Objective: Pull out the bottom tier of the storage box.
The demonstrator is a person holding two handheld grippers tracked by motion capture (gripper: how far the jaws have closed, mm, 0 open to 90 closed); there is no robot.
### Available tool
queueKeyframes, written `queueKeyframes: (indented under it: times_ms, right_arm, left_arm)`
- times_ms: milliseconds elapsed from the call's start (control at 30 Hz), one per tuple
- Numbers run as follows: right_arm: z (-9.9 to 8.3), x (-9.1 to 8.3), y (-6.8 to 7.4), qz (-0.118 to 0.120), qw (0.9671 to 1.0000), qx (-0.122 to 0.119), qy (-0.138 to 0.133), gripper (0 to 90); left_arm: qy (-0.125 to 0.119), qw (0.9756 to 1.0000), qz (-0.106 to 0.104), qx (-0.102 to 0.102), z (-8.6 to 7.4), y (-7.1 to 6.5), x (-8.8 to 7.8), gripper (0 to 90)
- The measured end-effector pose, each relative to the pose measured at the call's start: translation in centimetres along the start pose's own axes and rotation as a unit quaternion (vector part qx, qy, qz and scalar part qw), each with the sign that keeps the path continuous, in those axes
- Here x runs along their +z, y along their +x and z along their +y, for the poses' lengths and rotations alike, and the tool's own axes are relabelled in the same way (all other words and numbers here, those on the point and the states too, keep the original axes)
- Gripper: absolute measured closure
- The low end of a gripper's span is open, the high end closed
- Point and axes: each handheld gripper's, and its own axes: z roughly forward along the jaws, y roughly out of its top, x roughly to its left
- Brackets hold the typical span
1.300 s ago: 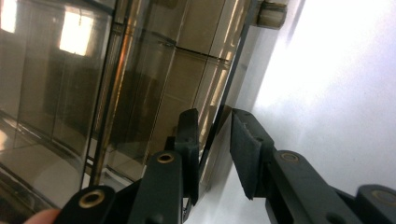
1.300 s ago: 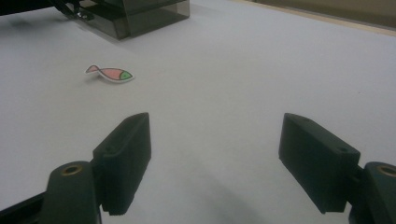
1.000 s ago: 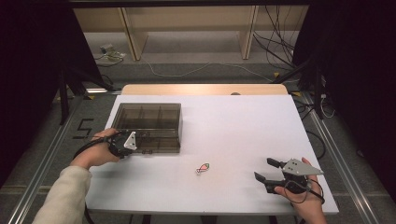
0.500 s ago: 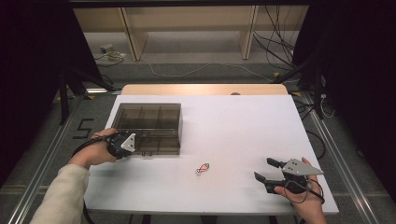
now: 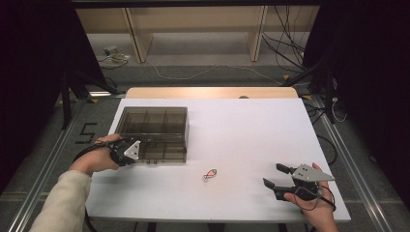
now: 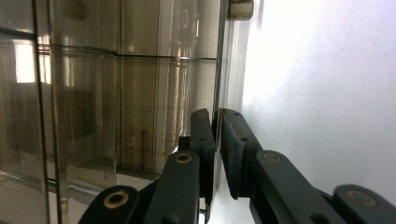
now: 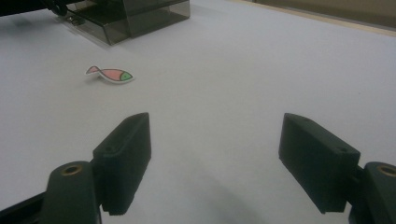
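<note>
A smoky transparent compartment box sits on the left of the white table. My left gripper is at the box's near left corner. In the left gripper view its jaws have just been closing and now pinch a thin clear pane of the box between the pads. A small pink and green paper fish lies flat in the middle near the front, and is also in the right gripper view. My right gripper rests at the front right, open, pointing toward the fish with nothing between its jaws.
A wooden shelf unit and cables stand on the floor behind the table's far edge. The box appears at the top left of the right gripper view. Bare white tabletop lies between the fish and the right gripper.
</note>
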Motion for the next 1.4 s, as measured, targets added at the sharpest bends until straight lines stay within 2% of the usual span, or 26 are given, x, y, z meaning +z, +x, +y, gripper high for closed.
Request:
queueKeyframes:
  times_ms: [600,800,1400]
  right_arm:
    - [0.0,0.0,0.0,0.0,1.0,0.0,0.0,25.8]
    - [0.0,0.0,0.0,-0.001,1.0,-0.001,0.001,25.8]
    - [0.0,-0.1,0.0,-0.001,1.0,0.0,-0.001,25.8]
  left_arm:
    - [-0.005,0.9999,-0.009,0.011,-0.1,-1.0,-0.3,84.3]
    - [-0.011,0.9999,-0.004,0.01,-0.3,-1.4,-0.4,84.2]
    - [-0.015,0.999,-0.03,0.029,-0.5,-2.0,-0.8,85.2]
